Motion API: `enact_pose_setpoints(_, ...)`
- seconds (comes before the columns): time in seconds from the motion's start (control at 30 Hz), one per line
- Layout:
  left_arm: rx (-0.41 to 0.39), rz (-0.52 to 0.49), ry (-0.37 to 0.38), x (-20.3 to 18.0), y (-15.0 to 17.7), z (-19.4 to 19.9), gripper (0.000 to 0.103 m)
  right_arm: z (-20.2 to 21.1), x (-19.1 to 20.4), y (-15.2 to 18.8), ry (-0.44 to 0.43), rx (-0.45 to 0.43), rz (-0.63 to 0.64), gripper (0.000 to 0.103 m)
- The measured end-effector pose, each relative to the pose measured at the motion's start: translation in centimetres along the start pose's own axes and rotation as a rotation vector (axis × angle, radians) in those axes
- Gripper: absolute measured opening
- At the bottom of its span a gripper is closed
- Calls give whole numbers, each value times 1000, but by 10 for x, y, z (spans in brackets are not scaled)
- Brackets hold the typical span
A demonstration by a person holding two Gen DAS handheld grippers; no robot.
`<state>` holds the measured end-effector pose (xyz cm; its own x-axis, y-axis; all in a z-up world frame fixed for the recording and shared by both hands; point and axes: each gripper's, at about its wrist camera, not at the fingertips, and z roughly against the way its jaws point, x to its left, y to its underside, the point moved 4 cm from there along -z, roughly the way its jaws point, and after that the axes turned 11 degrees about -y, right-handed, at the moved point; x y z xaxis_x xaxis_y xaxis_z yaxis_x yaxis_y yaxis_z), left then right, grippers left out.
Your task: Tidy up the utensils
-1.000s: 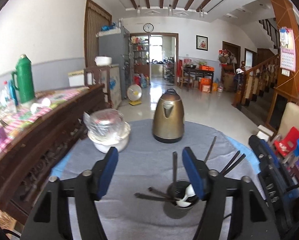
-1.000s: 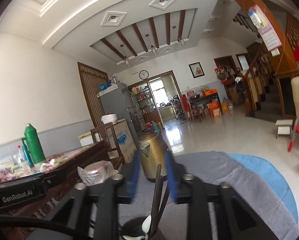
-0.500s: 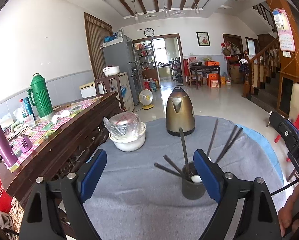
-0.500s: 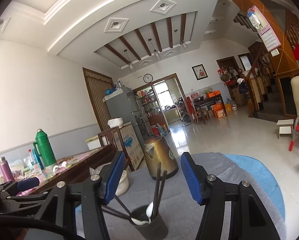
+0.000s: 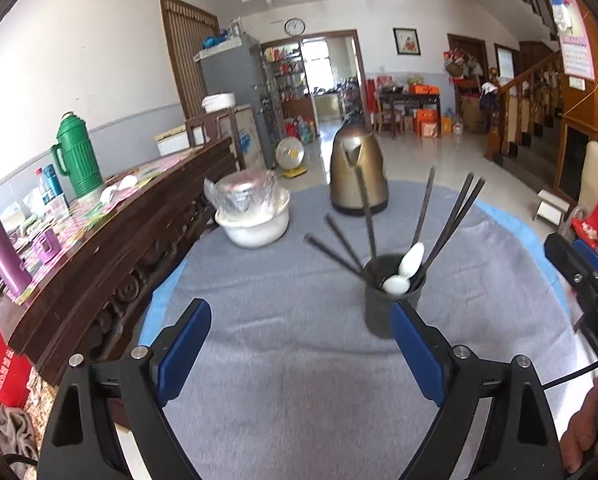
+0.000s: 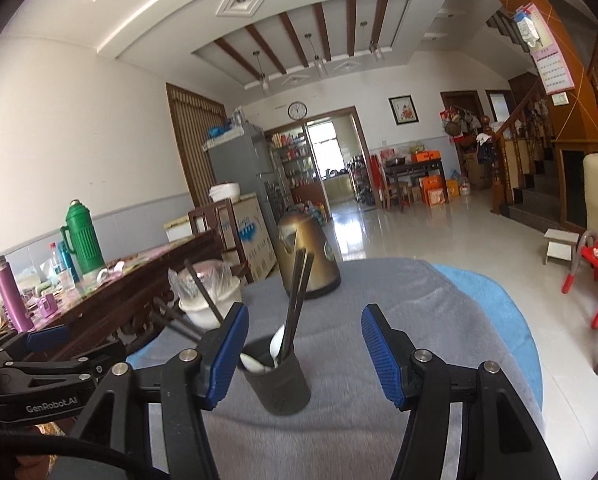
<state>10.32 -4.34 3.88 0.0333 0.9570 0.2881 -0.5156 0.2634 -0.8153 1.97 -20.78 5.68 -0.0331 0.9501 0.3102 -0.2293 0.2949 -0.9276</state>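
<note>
A dark utensil cup (image 5: 391, 300) stands upright on the grey table cloth (image 5: 283, 320). It holds several dark chopsticks (image 5: 451, 224) fanned outward and two white spoons (image 5: 409, 260). My left gripper (image 5: 299, 356) is open and empty, pulled back from the cup, which sits ahead of its right finger. In the right wrist view the cup (image 6: 279, 376) with chopsticks (image 6: 299, 292) and spoons (image 6: 277, 344) stands just ahead of my right gripper (image 6: 303, 356), near its left finger. The right gripper is open and empty.
A bronze kettle (image 5: 357, 172) stands at the back of the table. A white bowl with a wrapped pot (image 5: 253, 216) sits to its left. A dark wooden sideboard (image 5: 119, 232) with a green thermos (image 5: 79, 156) and bottles runs along the left. The right gripper's body (image 5: 583, 280) shows at the right edge.
My right gripper has opened, releasing the chopsticks into the cup, and drawn back. My left gripper has also pulled back from the cup, which now looks farther away.
</note>
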Motion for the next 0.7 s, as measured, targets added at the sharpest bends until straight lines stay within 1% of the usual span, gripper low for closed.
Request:
enact_pose_setpoints(0.13, 21, -34, -39, -1, 14, -4, 93, 0, 1, 9, -4, 34, 8, 64)
enact_pose_setpoints(0.27, 73, -33, -26, 1, 30, -11, 93, -4, 5, 19, 2, 70, 24, 64)
enact_pose_setpoints(0.37, 115, -35, -32, 2, 41, -19, 93, -7, 5, 27, 5, 94, 20, 64)
enact_pose_setpoints(0.47, 154, -35, -31, 1, 50, -26, 93, -12, 2, 38, 11, 136, 12, 64)
enact_pose_setpoints(0.7, 179, -46, -34, -1, 58, -32, 93, -18, -1, 57, 14, 205, 0, 64)
